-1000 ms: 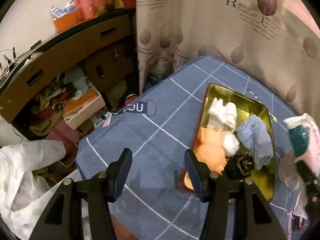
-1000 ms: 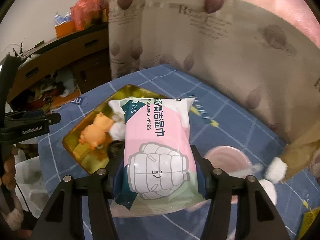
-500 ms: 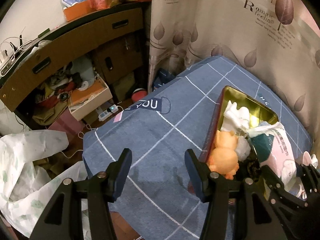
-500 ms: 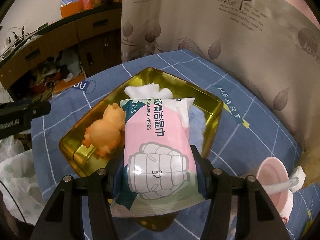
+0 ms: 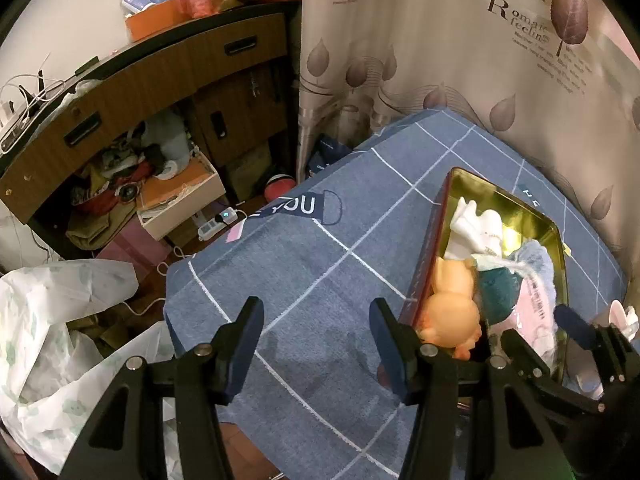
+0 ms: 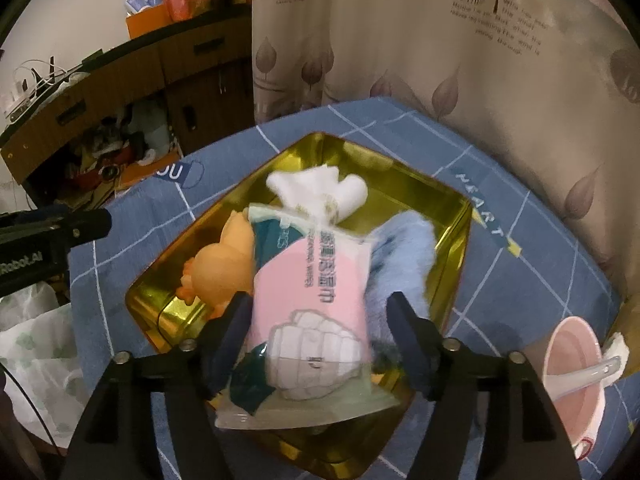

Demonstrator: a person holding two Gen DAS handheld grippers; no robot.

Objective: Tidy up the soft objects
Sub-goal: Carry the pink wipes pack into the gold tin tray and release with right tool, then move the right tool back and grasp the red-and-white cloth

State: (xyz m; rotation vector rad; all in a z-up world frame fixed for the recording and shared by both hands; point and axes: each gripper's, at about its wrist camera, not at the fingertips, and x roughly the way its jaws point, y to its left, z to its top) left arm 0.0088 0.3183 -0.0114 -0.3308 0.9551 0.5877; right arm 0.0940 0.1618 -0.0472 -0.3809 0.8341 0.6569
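A gold tray (image 6: 452, 216) on the blue checked cloth holds an orange soft toy (image 6: 218, 270), a white cloth (image 6: 316, 190) and a light blue fluffy towel (image 6: 408, 252). A pink wet-wipes pack (image 6: 316, 300) lies on top of them, blurred, between the spread fingers of my right gripper (image 6: 318, 330), which is open. My left gripper (image 5: 316, 346) is open and empty over the cloth, left of the tray (image 5: 520, 212). The toy (image 5: 452, 308) and the pack (image 5: 532, 304) also show in the left wrist view.
A pink bowl with a white spoon (image 6: 576, 364) stands right of the tray. A patterned curtain (image 5: 440, 60) hangs behind the table. A cluttered wooden cabinet (image 5: 140, 100) and white plastic bags (image 5: 52, 320) are off the table's left edge.
My right gripper has opened and the wipes pack has dropped from it onto the things in the tray. The left gripper has stayed open and drifted slightly.
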